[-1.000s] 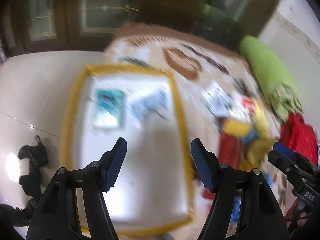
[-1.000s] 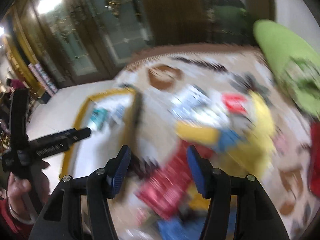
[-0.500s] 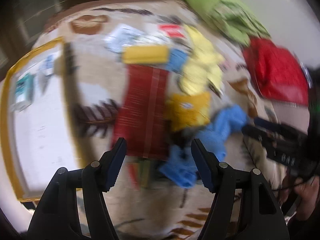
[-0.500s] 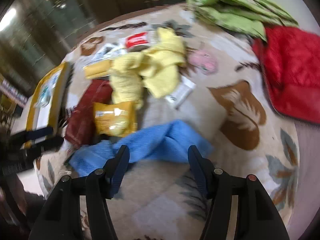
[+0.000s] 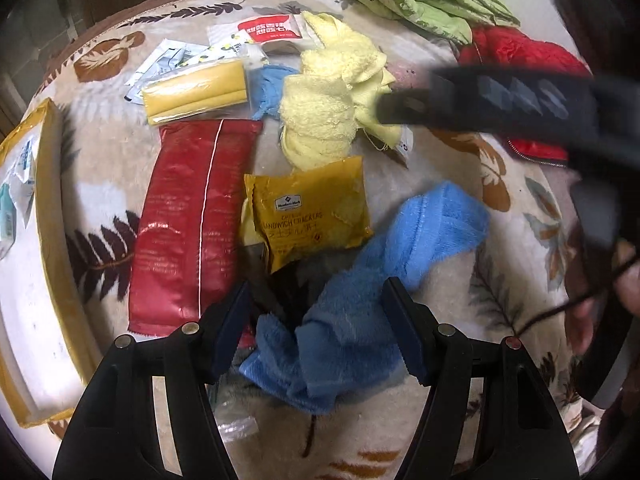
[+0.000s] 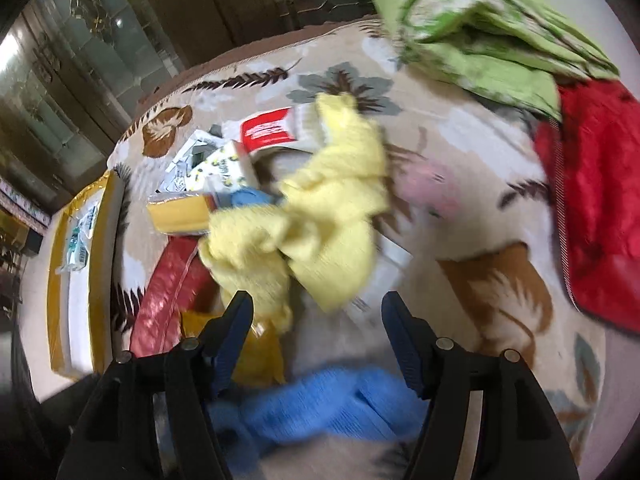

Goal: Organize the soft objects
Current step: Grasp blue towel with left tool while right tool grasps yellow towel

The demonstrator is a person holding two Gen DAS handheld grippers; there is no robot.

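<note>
Left gripper (image 5: pixel 316 330) wide open, empty; fluffy blue towel (image 5: pixel 360 304) bunched between its fingers, on leaf-print blanket (image 5: pixel 440 420). Yellow-rimmed tray (image 5: pixel 48 216) far left holds small packets. Glossy red pouch (image 5: pixel 188 224), yellow cracker packet (image 5: pixel 312 208) beside towel. Right gripper (image 6: pixel 318 334) wide open, empty; crumpled yellow cloth (image 6: pixel 312 224) just ahead, blue towel (image 6: pixel 320 404) under fingers.

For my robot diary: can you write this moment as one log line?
left claw: open, over blue towel | right claw: open, near yellow towel | nothing held
</note>
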